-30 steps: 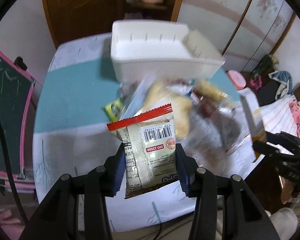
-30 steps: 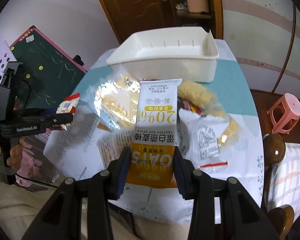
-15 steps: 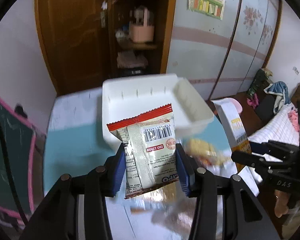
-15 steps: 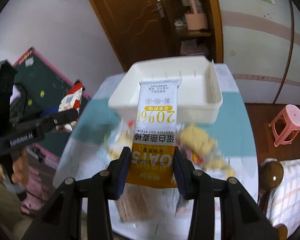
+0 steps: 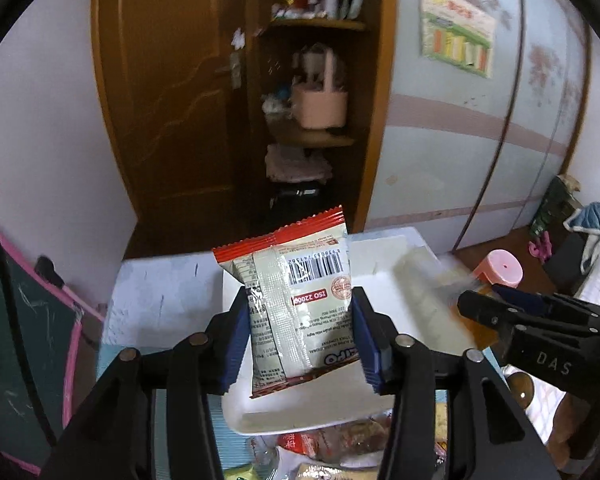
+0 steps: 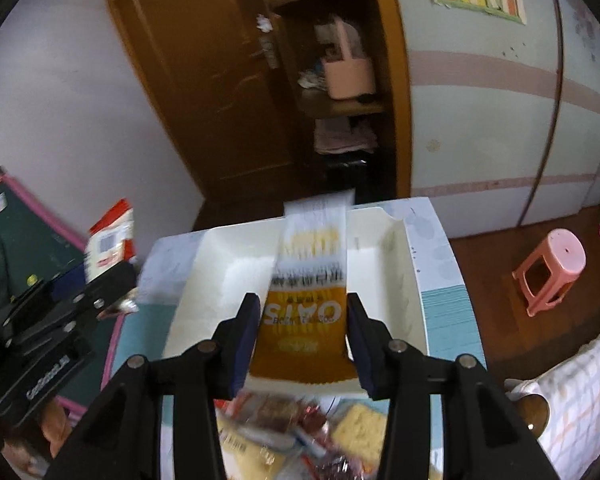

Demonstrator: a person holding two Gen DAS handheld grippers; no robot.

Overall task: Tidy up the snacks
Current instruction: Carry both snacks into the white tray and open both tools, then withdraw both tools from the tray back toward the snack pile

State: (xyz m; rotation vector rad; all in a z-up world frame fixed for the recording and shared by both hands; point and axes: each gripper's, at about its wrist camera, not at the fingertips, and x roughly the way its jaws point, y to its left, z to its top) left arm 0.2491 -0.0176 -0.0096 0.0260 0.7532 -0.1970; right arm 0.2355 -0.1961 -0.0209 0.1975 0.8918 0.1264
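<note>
While both grippers hang above the white bin [image 5: 384, 276], their jaws have just been opening. Left gripper [image 5: 300, 334] stands partly open with the red-topped snack packet [image 5: 300, 300] upright between its blue pads [image 5: 236, 340], which now barely touch the packet's sides. Right gripper [image 6: 302, 338] is partly open too; the orange oat bar packet [image 6: 304, 312] is blurred and clear of both pads, directly over the bin's floor. More wrapped snacks [image 6: 300, 428] lie heaped on the table against the bin's near wall.
</note>
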